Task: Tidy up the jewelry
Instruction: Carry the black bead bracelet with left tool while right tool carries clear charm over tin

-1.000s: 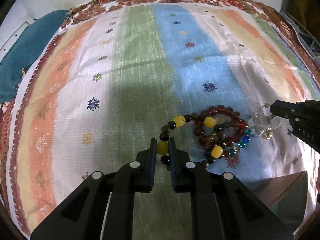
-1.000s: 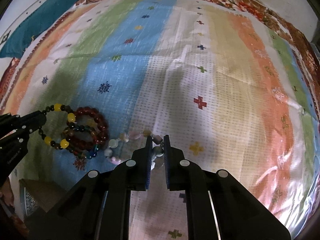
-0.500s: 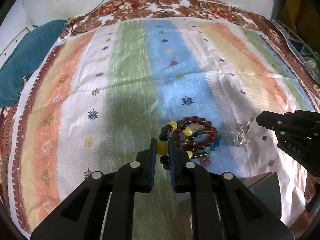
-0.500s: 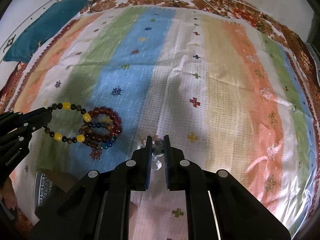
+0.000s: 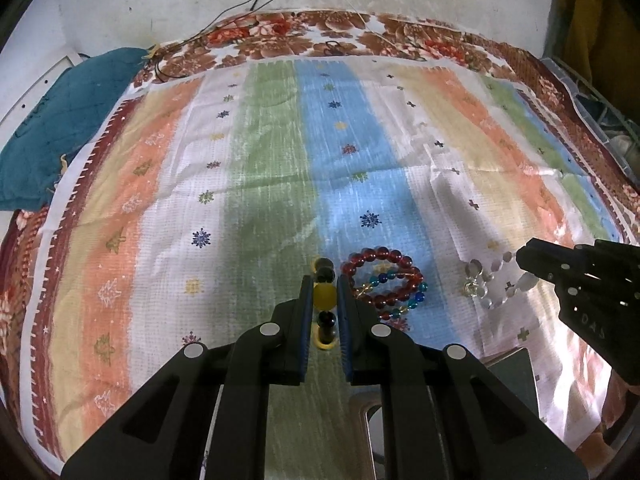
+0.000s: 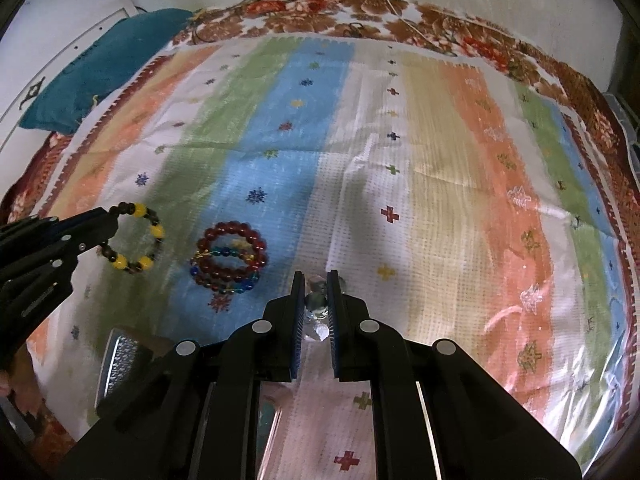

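My left gripper (image 5: 323,294) is shut on a bracelet of yellow and dark beads (image 5: 324,295) and holds it above the striped cloth; the bracelet hangs as a loop in the right wrist view (image 6: 134,240). My right gripper (image 6: 316,298) is shut on a bracelet of clear crystal beads (image 6: 315,304), which dangles in the left wrist view (image 5: 480,280). A pile of dark red and blue-green bead bracelets (image 5: 384,282) lies on the blue stripe between the two grippers, also in the right wrist view (image 6: 230,258).
The striped cloth (image 5: 280,160) covers the surface up to a floral border and a white wall. A teal cloth (image 5: 68,120) lies at the far left. A metal box (image 6: 120,364) sits near the front edge, below the grippers. A plastic crate (image 5: 600,112) stands at the right.
Both grippers have lifted and pulled back with their bracelets. The yellow-bead bracelet and the crystal bracelet have come apart from the red pile, which stays on the cloth.
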Motion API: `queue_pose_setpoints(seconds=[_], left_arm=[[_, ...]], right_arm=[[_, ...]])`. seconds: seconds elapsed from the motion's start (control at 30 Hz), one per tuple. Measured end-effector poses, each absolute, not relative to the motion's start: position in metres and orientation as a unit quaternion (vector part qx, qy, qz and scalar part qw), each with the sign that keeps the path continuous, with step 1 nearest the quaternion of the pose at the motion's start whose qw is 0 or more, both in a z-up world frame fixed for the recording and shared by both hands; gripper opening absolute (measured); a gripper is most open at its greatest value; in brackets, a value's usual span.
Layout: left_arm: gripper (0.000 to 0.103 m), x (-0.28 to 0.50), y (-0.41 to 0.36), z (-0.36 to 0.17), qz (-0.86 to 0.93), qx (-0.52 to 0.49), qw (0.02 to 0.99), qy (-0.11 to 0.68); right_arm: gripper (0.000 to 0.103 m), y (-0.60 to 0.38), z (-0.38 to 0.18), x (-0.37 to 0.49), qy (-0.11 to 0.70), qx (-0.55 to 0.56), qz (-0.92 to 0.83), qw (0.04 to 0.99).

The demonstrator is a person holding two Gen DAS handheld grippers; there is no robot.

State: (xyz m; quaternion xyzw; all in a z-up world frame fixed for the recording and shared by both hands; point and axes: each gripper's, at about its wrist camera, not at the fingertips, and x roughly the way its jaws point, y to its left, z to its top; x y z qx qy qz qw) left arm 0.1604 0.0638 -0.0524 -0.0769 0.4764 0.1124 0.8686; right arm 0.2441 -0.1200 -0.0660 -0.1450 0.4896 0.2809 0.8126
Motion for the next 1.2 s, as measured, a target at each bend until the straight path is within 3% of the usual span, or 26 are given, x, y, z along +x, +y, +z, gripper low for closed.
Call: queue_pose_setpoints(seconds=[1.2], left_arm=[[0.011, 0.111, 0.023, -0.008, 0.085, -0.069, 0.894, 0.434]], right_arm=[[0.012, -0.142, -0.017, 0.19, 0.44, -0.118, 0.31, 0.835]])
